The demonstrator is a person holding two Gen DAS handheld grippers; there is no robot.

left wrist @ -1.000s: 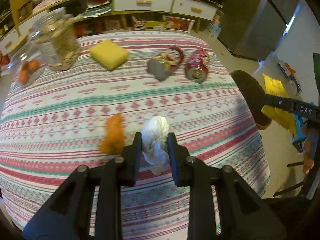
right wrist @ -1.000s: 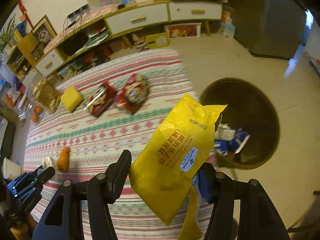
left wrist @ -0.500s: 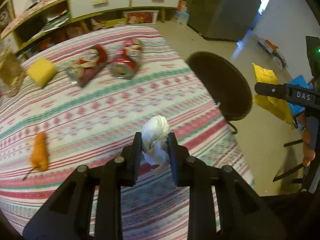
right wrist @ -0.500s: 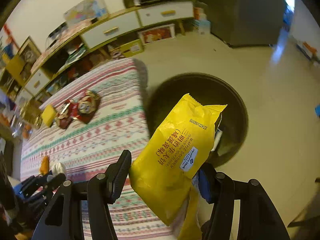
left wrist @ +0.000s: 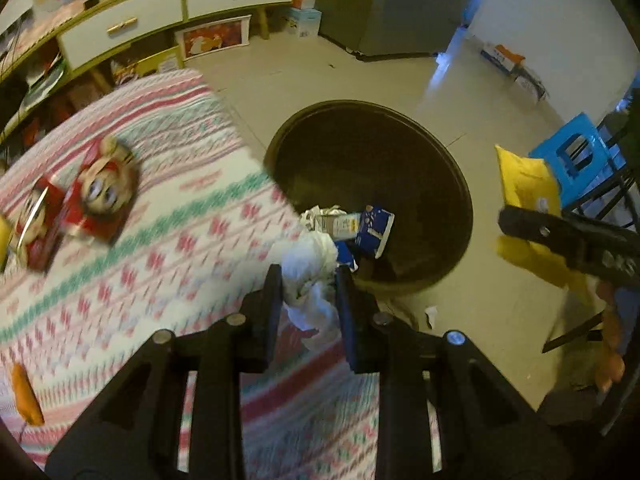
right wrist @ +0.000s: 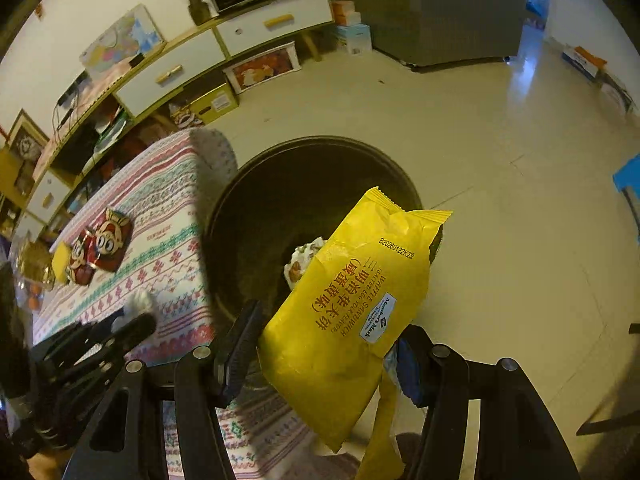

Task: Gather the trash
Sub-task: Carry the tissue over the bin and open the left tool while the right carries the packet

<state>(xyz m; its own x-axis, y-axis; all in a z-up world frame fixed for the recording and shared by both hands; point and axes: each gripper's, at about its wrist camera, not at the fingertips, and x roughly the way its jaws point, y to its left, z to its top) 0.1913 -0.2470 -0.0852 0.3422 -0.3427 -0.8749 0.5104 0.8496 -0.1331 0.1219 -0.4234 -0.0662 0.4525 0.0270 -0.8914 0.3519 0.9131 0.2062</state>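
Note:
My left gripper (left wrist: 308,292) is shut on a crumpled white tissue (left wrist: 308,264), held at the table's right edge, just short of the dark round trash bin (left wrist: 440,152) on the floor. The bin holds a blue-and-white carton (left wrist: 374,226) and other wrappers. My right gripper (right wrist: 328,344) is shut on a yellow snack bag (right wrist: 352,300) and holds it over the bin's (right wrist: 248,176) near rim. The left gripper (right wrist: 132,326) with the tissue shows at lower left of the right wrist view. The yellow bag (left wrist: 524,184) shows at right of the left wrist view.
The table wears a striped patterned cloth (left wrist: 160,240). On it lie two red cartoon snack packets (left wrist: 92,196) and an orange scrap (left wrist: 26,396). A blue stool (left wrist: 576,160) stands right of the bin. A white drawer cabinet (right wrist: 224,52) and a grey fridge (right wrist: 448,8) stand behind.
Both grippers swung right from over the table toward the bin, each keeping its load. The bin is now closer and more central in both views.

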